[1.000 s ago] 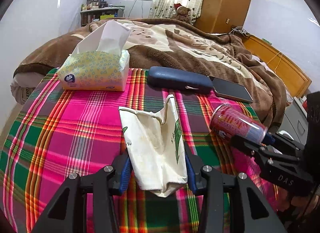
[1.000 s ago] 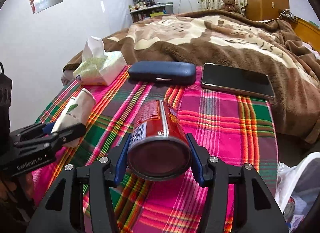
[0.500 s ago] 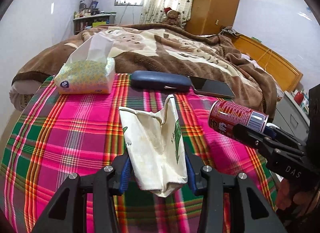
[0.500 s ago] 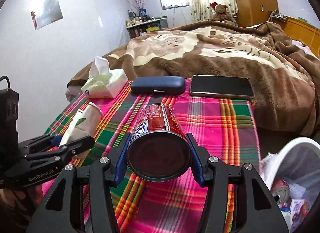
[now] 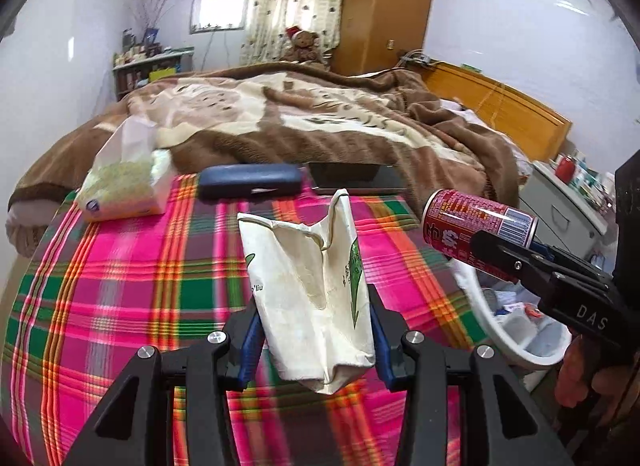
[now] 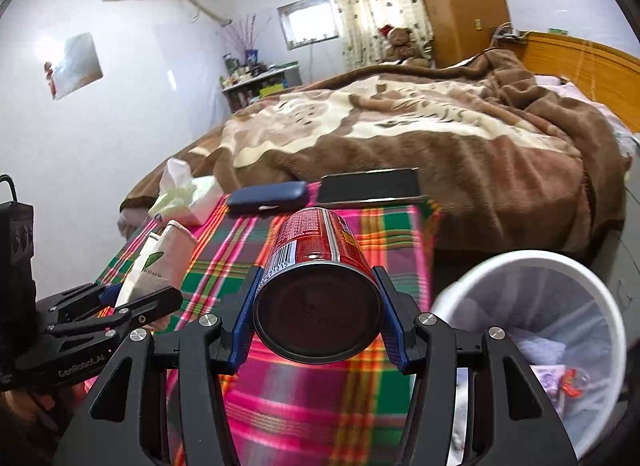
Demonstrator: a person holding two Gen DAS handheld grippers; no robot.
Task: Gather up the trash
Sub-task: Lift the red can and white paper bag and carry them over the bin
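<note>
Crumpled paper cup (image 5: 310, 298): matt, creased, stained. Can (image 6: 318, 286): glossy red metal, dull dark base. Plaid cloth (image 5: 132, 278): woven, smooth. Blanket (image 6: 460, 137): fuzzy brown fleece. Bin (image 6: 602, 306): smooth white plastic. Wardrobe (image 5: 384, 5): wood.

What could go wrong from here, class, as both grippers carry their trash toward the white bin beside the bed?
1. The red can lies sideways in the right gripper, held only at its sides; it might slip before reaching the white bin.
2. The crumpled paper cup in the left gripper is soft and may slide free.
3. Both pieces heading for one bin opening could collide.
</note>
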